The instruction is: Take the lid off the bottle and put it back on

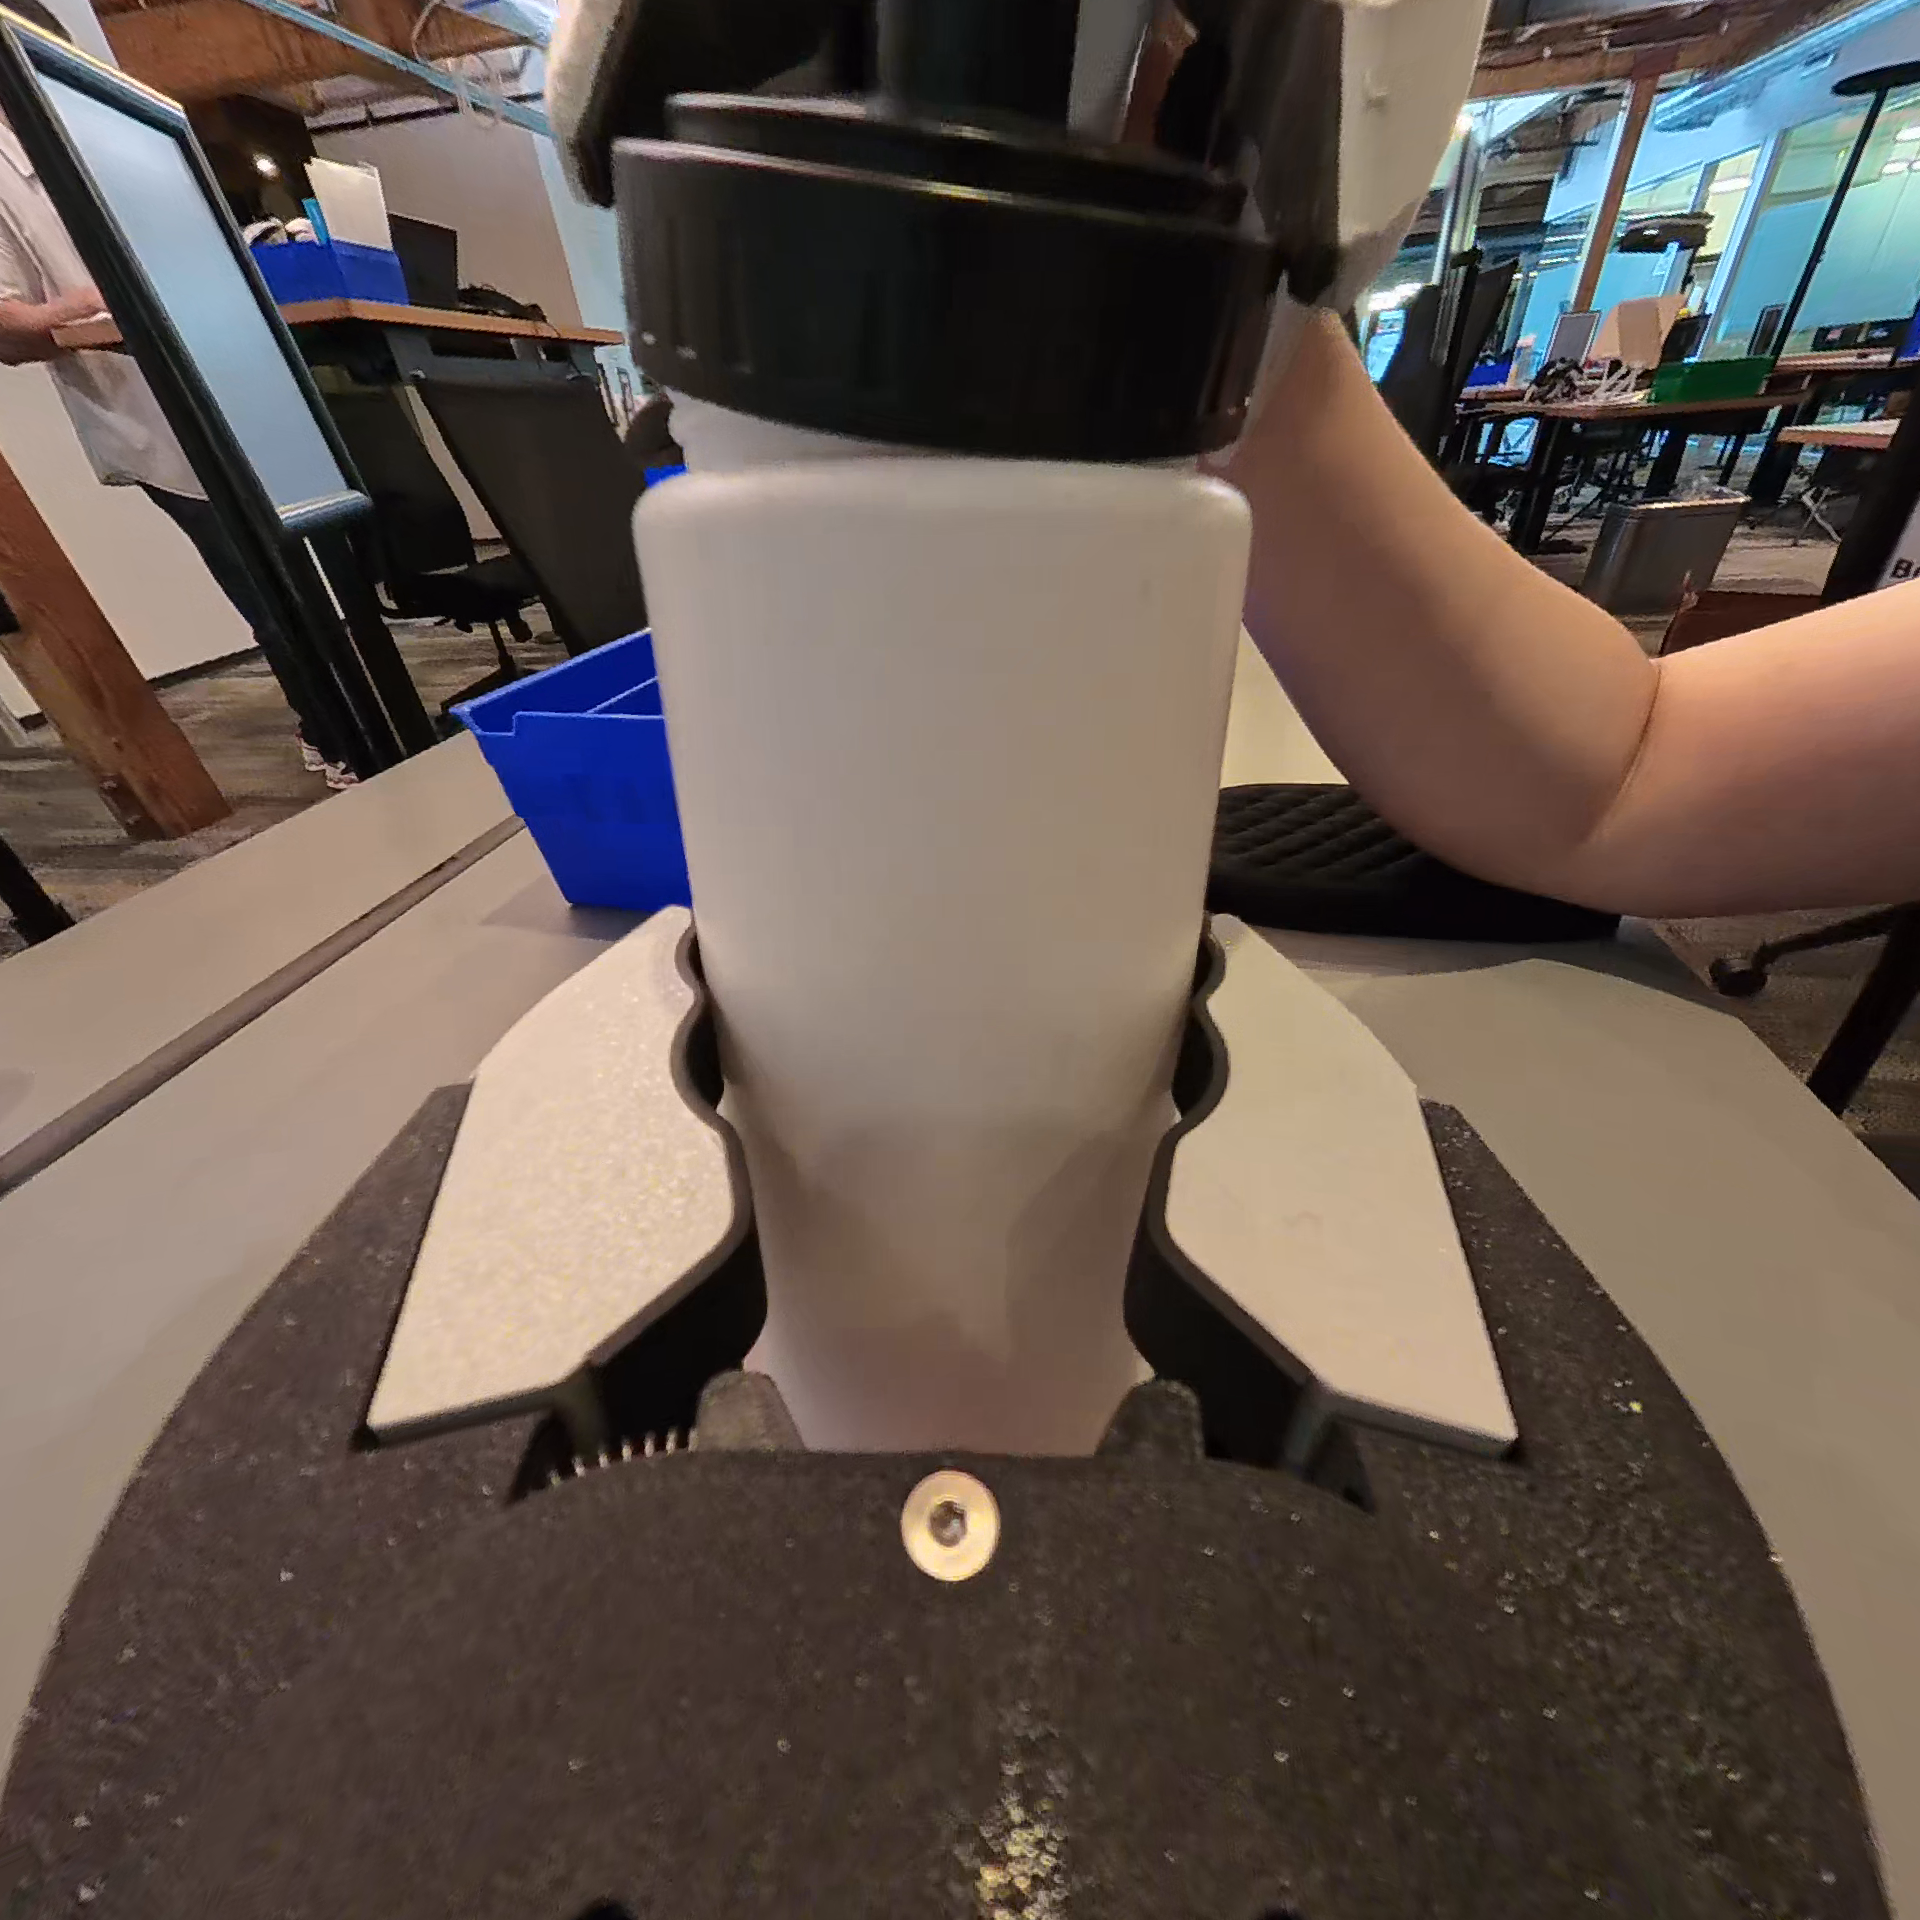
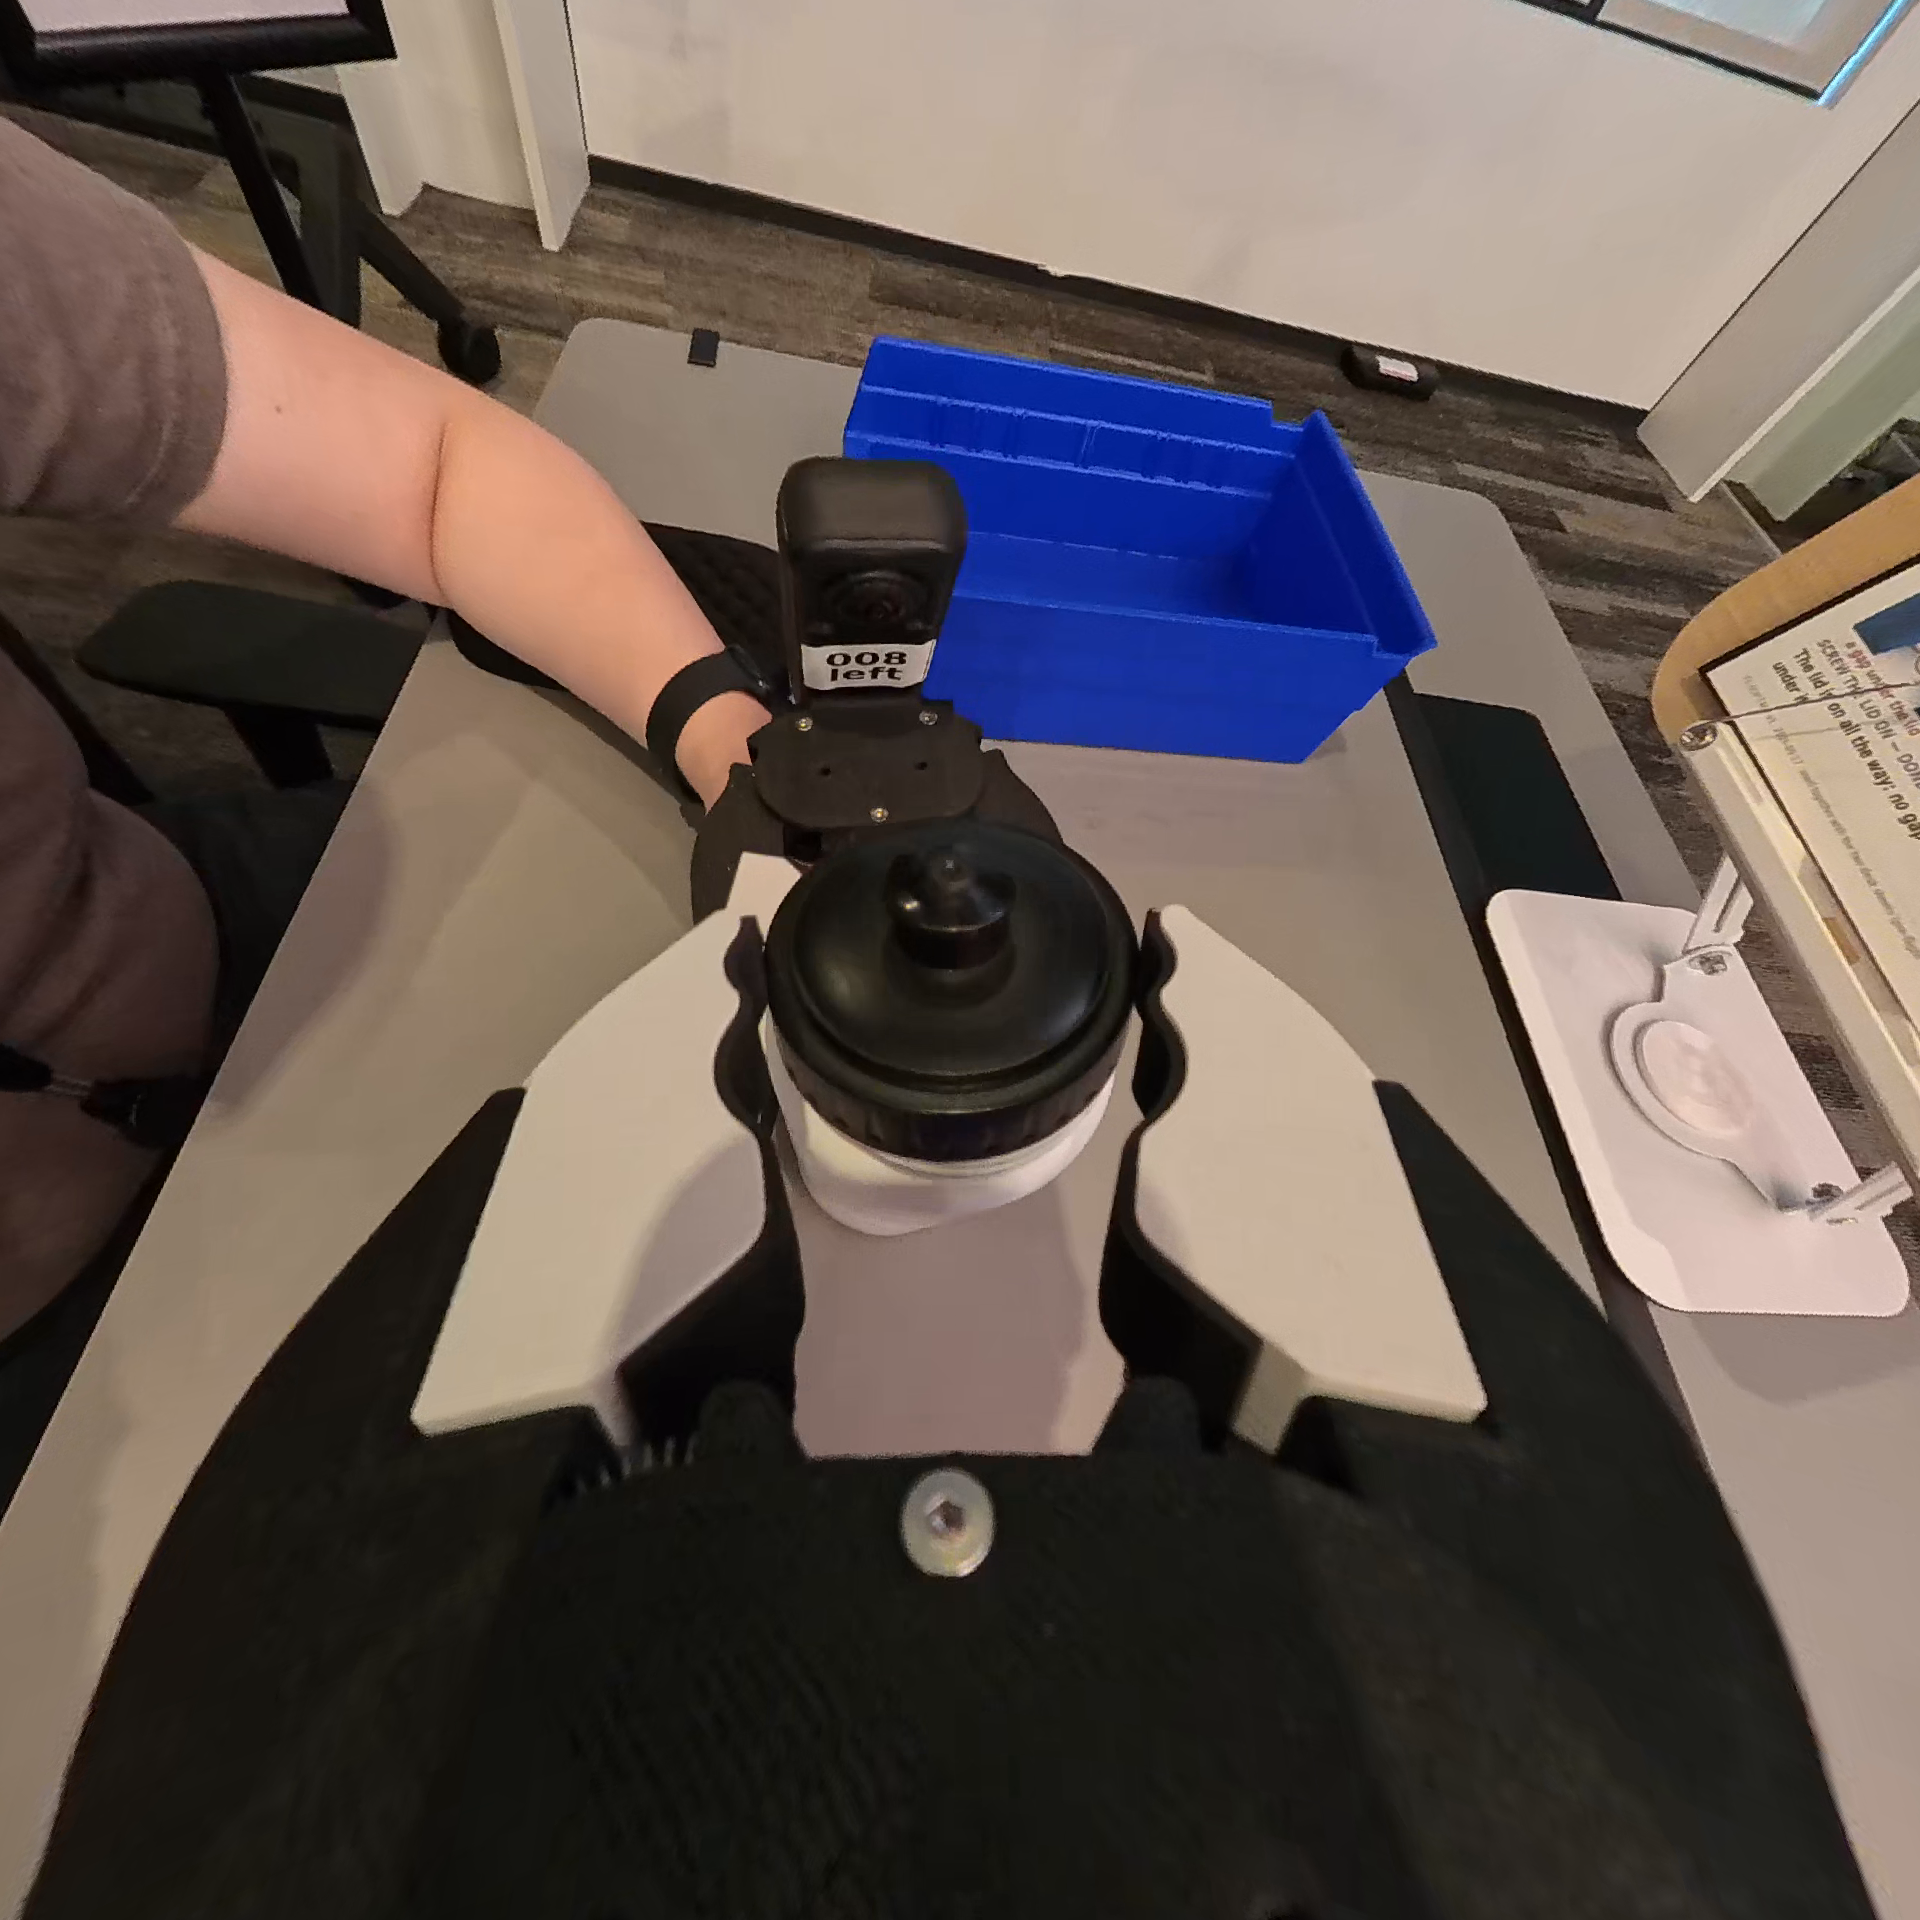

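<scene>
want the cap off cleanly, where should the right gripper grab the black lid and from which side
Grip the black lid by its ribbed side band, coming down from above with a finger on either side. The right gripper already brackets it there; the central spout is too narrow to turn by. The left gripper steadies the white bottle.

Evenly lit from overhead, soft shadows on the tabletop (image 2: 540,935) beside the bottle (image 1: 945,831). Slight motion blur on that bottle. Strong wide-angle bending toward frame edges.

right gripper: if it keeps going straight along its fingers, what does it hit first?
The black lid, already between the right gripper's fingers. Pushing on would probably press it down onto the white bottle, held by the left gripper. Contact depth unclear.
</scene>
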Demonstrator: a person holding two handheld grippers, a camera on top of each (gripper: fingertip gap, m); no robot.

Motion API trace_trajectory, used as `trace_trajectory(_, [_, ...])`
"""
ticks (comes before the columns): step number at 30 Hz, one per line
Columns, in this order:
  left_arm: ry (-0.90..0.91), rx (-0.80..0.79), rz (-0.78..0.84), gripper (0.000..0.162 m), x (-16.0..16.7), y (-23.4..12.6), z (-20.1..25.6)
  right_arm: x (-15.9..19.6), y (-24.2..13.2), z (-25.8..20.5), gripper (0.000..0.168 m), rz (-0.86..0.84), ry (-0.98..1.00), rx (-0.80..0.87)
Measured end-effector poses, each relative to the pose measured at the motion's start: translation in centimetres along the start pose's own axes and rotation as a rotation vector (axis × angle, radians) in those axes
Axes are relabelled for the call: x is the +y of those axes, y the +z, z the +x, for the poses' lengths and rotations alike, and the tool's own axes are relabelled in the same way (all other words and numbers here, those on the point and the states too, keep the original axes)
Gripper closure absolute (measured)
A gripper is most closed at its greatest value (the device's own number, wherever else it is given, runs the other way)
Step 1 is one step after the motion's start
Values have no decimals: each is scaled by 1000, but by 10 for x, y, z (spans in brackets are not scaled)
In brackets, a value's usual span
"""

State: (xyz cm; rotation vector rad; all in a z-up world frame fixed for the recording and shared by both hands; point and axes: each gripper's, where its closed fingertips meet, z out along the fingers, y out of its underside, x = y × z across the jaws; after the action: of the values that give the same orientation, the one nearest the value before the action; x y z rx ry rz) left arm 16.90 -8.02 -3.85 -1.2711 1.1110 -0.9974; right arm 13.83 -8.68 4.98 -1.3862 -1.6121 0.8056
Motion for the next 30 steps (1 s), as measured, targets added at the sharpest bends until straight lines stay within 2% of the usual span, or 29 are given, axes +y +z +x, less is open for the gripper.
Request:
trace_trajectory(6, [-30,-47,-44,68,7,2,-6,-4,7,8,98,73,44,-2])
trace_trajectory(15, [-70,-43,-27,71,10,4,-8,-5,11,14,97,151,104,-30])
trace_trajectory(20, [-53,-64,-31,71,11,3,-10,-8,2,21,91,183,134,-9])
trace_trajectory(26, [-45,-88,-37,71,12,2,-15,1,14,17,88,140,119,-31])
trace_trajectory(30, [-46,-104,-42,71,12,0,-18,4,19,17,96,127,125,-38])
